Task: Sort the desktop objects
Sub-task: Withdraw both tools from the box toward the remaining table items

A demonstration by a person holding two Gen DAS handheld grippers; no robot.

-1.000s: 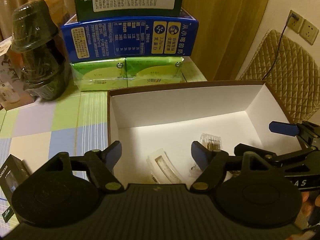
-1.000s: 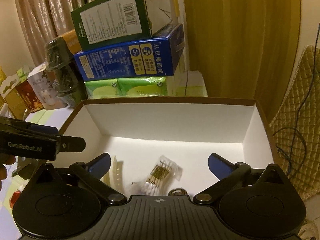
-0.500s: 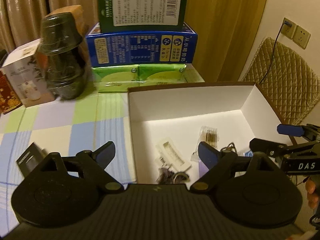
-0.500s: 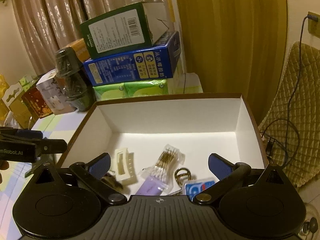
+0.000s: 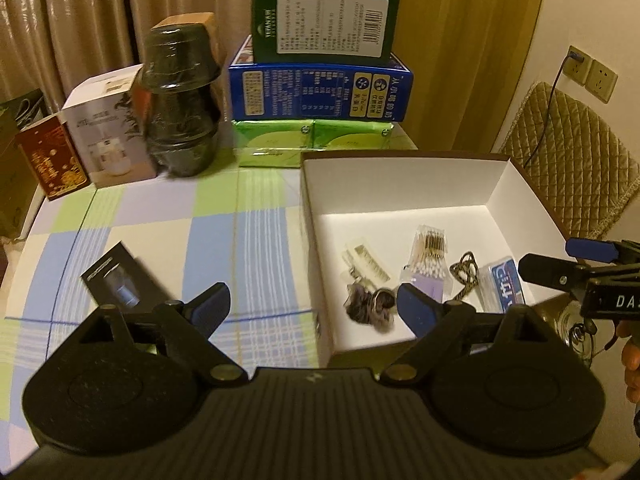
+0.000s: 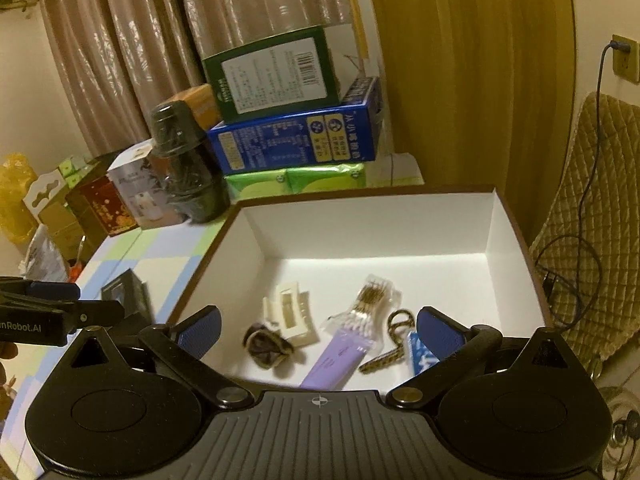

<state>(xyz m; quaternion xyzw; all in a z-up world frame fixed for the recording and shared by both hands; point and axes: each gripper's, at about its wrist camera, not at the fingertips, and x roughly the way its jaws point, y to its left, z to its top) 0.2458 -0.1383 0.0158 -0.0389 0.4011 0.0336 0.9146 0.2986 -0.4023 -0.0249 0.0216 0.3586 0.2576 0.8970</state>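
Observation:
A white-lined brown box [image 5: 400, 176] [image 6: 372, 224] stands on the checked tablecloth [image 5: 168, 224]. In it lie a cream hair clip [image 5: 362, 258] [image 6: 290, 312], a dark hair tie [image 5: 366, 304] [image 6: 266, 346], a cotton swab pack [image 5: 430, 254] [image 6: 360, 320], a braided key strap [image 5: 464, 276] [image 6: 394, 340] and a blue-white packet [image 5: 504, 284] [image 6: 420, 350]. A small black box [image 5: 120, 280] [image 6: 126, 292] lies on the cloth left of the big box. My left gripper [image 5: 314, 310] is open and empty above the box's near left corner. My right gripper [image 6: 318, 330] is open and empty above the box's near side.
At the table's back stand stacked cartons: green [image 5: 324, 20], blue [image 5: 320, 92] and light green packs [image 5: 312, 142]. A dark wrapped jar [image 5: 180, 104], a white box [image 5: 108, 128] and a red box [image 5: 52, 160] stand at the back left. A quilted chair [image 5: 572, 160] is at the right.
Both grippers have pulled back and up from the white-lined box, so more of its contents and the table show. The left gripper has also shifted left, bringing the small black box into view.

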